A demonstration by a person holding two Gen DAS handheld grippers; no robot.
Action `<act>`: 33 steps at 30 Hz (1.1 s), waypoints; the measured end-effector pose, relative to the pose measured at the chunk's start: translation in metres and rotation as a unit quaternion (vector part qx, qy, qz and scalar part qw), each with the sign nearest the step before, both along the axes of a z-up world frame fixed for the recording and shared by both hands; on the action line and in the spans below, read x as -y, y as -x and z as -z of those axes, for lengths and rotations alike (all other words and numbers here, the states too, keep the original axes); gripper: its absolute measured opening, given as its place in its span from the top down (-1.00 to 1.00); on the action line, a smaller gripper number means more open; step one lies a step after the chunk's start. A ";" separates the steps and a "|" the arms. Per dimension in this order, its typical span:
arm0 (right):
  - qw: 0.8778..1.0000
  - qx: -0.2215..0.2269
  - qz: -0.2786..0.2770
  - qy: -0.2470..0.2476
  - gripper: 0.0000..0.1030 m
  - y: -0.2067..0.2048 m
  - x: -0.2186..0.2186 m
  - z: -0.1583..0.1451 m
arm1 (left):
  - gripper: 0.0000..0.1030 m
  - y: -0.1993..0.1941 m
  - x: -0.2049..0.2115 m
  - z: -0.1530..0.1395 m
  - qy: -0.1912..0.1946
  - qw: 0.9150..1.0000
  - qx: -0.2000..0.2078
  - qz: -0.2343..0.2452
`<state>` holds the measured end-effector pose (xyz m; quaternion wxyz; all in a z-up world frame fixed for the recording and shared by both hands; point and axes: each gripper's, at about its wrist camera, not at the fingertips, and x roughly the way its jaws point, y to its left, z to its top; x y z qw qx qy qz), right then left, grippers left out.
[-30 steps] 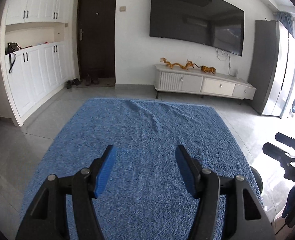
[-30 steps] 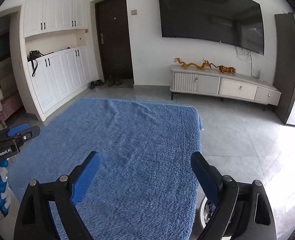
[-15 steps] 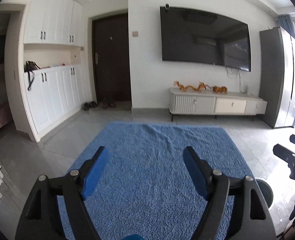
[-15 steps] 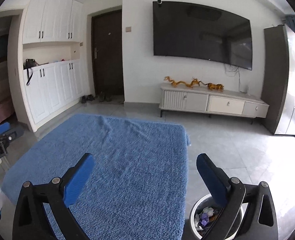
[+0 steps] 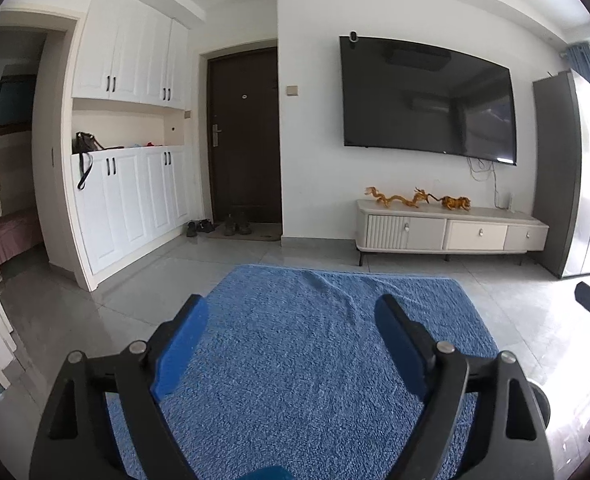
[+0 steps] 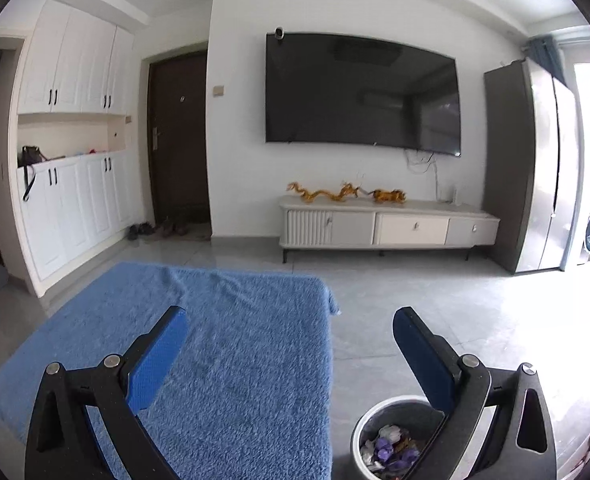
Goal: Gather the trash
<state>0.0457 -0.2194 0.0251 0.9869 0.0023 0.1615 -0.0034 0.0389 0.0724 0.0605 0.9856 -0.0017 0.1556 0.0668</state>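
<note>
2 empty grippers, left (image 5: 291, 316) still widening, right (image 6: 291, 330) spread, above blue rug (image 5: 315, 360) on grey tiles (image 6: 435, 300).

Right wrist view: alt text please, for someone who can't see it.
The open, empty right gripper hangs over a blue rug, with a round bin of crumpled trash on the grey floor below its right finger. A wall TV is ahead.

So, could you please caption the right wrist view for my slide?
Open right gripper, nothing between its jaws, above a blue shaggy rug and a round grey trash bin holding crumpled wrappers.
</note>
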 end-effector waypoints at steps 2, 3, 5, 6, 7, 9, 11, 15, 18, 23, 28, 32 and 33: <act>1.000 0.013 0.008 0.003 -1.00 0.003 0.001 -0.005 | -0.65 0.000 -0.004 -0.001 0.007 1.000 0.003 -0.006; 1.000 0.016 0.009 0.003 -1.00 0.003 0.003 -0.007 | -0.65 0.000 -0.005 -0.002 0.009 1.000 0.005 -0.009; 1.000 0.021 0.012 0.001 -1.00 0.004 0.006 -0.011 | -0.65 0.001 -0.008 -0.003 0.011 1.000 0.008 -0.015; 1.000 0.023 0.016 0.000 -1.00 0.004 0.007 -0.013 | -0.65 0.000 -0.010 -0.004 0.012 1.000 0.008 -0.018; 1.000 0.025 0.018 -0.001 -1.00 0.004 0.010 -0.015 | -0.65 -0.001 -0.011 -0.004 0.013 1.000 0.008 -0.021; 0.999 0.027 0.018 -0.001 -1.00 0.004 0.013 -0.018 | -0.65 -0.001 -0.013 -0.006 0.014 1.000 0.009 -0.026; 0.999 0.029 0.019 0.003 -1.00 0.003 0.012 -0.020 | -0.65 -0.004 -0.017 -0.009 0.017 0.999 0.011 -0.030; 0.999 0.031 0.017 0.008 -1.00 -0.001 0.010 -0.025 | -0.65 -0.009 -0.021 -0.011 0.021 0.999 0.010 -0.033; 0.999 0.031 0.017 0.007 -1.00 -0.005 0.008 -0.027 | -0.65 -0.015 -0.025 -0.011 0.020 0.999 0.006 -0.033; 0.999 0.034 0.017 0.006 -1.00 -0.014 0.003 -0.031 | -0.65 -0.024 -0.030 -0.012 0.019 0.999 0.003 -0.033; 0.999 0.033 0.016 0.009 -1.00 -0.023 0.001 -0.033 | -0.65 -0.032 -0.031 -0.011 0.013 0.999 0.002 -0.035; 0.999 0.029 0.014 0.009 -1.00 -0.030 -0.001 -0.031 | -0.65 -0.041 -0.031 -0.010 0.008 0.999 -0.002 -0.034; 1.000 0.027 0.014 0.007 -1.00 -0.031 0.000 -0.028 | -0.65 -0.044 -0.031 -0.009 0.006 0.999 -0.004 -0.034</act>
